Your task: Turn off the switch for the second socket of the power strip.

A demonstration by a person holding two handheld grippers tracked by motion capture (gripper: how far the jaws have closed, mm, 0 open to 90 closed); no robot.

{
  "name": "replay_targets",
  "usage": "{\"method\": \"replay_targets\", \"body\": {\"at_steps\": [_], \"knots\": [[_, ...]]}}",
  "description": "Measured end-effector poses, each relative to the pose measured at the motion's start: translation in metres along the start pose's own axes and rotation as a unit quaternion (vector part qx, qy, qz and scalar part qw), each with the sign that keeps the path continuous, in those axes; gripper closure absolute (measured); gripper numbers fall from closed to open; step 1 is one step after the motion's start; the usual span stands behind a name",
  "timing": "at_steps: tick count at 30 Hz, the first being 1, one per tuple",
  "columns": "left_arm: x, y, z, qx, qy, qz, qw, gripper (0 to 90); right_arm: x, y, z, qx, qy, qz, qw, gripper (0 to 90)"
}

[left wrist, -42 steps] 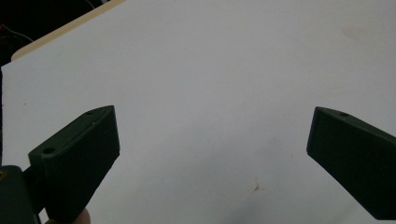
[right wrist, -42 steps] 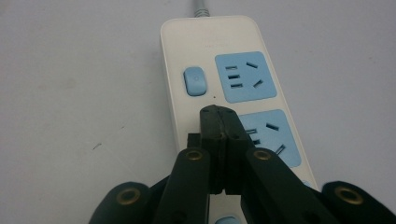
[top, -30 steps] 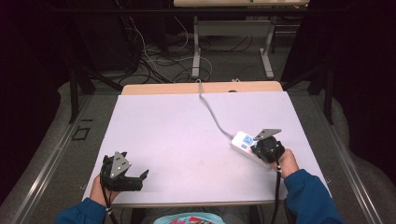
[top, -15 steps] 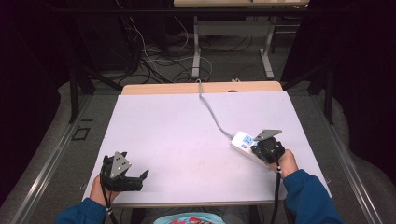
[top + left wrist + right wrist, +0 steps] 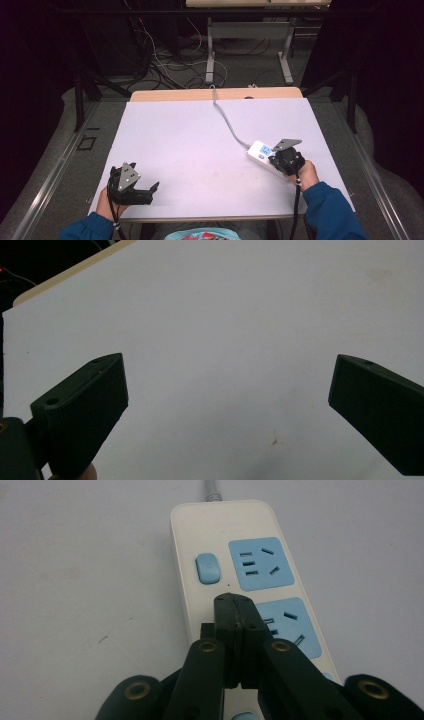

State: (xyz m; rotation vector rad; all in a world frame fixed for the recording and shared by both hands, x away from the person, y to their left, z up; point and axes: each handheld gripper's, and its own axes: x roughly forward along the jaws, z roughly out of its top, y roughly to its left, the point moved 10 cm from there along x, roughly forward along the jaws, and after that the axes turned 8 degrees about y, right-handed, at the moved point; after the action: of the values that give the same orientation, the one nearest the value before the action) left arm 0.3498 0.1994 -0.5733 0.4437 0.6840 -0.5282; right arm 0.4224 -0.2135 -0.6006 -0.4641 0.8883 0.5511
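Under right gripper [image 5: 235, 605], power strip [image 5: 220, 545]

White-topped table with a power strip

The table [image 5: 200, 145] has a white surface and a bare wooden strip along its far edge. A white power strip [image 5: 261, 156] with blue sockets lies near the right side, its grey cord [image 5: 226, 120] running to the far edge.
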Motion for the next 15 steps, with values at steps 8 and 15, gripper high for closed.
{"method": "replay_targets", "body": {"at_steps": [8,15], "knots": [[-0.0002,0.0000,-0.0002,0.000,0.001,-0.001,1.0000,2.3,-0.0005,0.0004,-0.0002,0.000,0.001,-0.001,1.0000,90.0],[-0.0001,-0.0001,-0.0002,0.000,0.001,-0.001,1.0000,2.3,-0.0006,0.0002,-0.0001,-0.005,0.003,-0.006,1.0000,90.0]]}}
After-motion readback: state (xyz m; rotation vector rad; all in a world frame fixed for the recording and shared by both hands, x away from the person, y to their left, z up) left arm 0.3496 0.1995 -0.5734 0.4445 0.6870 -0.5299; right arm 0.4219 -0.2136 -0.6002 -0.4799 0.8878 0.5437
